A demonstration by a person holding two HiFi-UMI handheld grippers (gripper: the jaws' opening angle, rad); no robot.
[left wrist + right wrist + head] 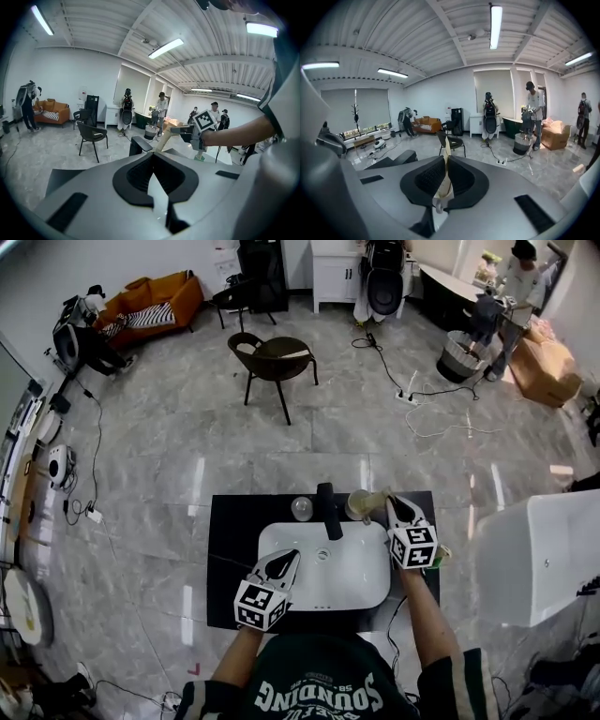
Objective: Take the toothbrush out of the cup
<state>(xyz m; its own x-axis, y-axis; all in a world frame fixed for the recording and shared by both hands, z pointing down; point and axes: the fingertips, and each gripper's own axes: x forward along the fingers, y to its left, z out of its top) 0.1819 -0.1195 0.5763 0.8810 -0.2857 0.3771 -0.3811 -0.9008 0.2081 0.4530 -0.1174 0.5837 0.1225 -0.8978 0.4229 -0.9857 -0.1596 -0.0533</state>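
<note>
We find the right hand-held gripper (397, 506) clamped on the toothbrush (445, 173), its lower end seemingly not yet clear of the cup (359, 506); lifting out remains. The left hand-held gripper (282, 563) is closed and empty.

A white oval ceramic basin (361, 587) and a black rectangular countertop (225, 549) are noted. The slim toothbrush (446, 167) is recorded as pale cream. Grey marbled floor tiles (187, 427); orange sofa (173, 292), black-and-white striped cushion (150, 315).

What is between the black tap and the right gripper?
The cup stands there, beside the tap, and the toothbrush reaches from it to the right gripper. The head view shows this.
</note>
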